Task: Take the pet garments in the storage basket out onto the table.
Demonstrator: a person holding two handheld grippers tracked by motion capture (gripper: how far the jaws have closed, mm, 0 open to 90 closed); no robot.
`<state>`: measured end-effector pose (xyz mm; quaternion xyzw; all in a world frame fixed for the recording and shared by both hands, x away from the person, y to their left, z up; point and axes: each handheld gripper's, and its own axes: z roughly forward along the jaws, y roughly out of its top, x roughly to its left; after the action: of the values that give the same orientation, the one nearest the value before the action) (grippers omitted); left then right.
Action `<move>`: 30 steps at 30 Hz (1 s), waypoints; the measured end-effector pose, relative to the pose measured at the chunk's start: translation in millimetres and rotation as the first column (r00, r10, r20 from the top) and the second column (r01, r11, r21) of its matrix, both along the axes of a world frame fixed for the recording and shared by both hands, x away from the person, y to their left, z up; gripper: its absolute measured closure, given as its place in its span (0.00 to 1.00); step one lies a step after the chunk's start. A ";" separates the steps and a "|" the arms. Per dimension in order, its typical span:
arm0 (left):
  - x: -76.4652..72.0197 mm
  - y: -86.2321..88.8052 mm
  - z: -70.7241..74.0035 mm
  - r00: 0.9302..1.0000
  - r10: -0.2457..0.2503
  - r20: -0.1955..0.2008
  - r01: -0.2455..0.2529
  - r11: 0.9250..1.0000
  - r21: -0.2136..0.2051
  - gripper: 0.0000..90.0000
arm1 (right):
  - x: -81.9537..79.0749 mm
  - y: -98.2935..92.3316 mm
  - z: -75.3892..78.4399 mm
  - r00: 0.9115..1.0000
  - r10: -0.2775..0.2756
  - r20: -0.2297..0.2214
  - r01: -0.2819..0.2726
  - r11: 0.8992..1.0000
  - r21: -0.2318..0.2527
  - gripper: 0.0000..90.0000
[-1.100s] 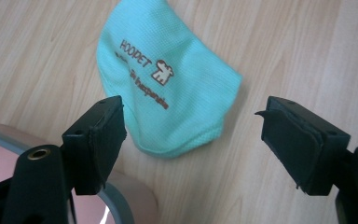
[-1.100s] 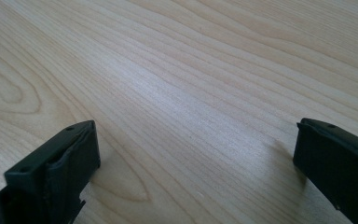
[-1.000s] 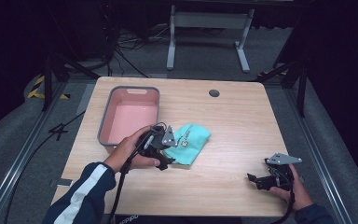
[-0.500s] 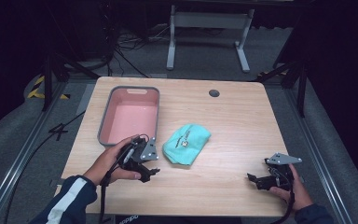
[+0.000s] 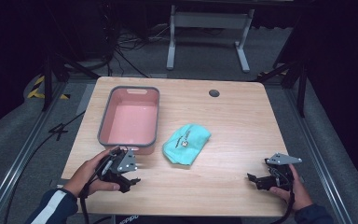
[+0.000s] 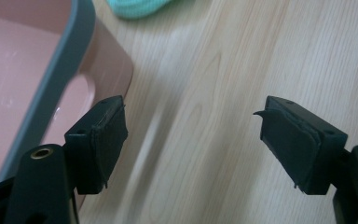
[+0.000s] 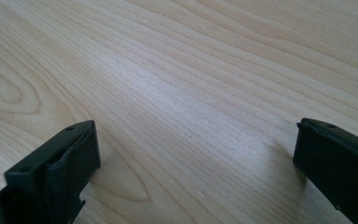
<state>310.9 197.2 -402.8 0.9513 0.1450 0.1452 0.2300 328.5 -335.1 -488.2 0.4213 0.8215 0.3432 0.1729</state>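
I see the crumpled teal cloth pouch [image 5: 186, 143] lying mid-table on the light wooden table [image 5: 233, 121], its long axis running from near-left to far-right. It carries a small white printed mark, too small for me to read. Just to its left sits the pink rectangular plastic bin with a grey rim [image 5: 129, 117]. My left gripper [image 5: 126, 173] rests near the bin's front corner, jaws spread wide and empty. My right gripper [image 5: 261, 179], well apart at the near right, also gapes wide over bare wood.

Black tongs [image 5: 129, 176] with grey three-cornered plates and trailing cables; navy sleeve [image 5: 51, 208] with white stripes.
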 end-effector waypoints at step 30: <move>4.7 107.4 -73.0 0.969 0.200 -0.145 -0.231 0.943 -0.242 0.18 | -0.4 0.0 0.0 1.000 -0.005 -0.001 0.005 1.000 0.001 0.01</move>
<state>315.6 304.6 -475.8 0.8989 0.2792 0.0927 0.3248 328.1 -335.1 -488.2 0.4234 0.8204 0.3430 0.1733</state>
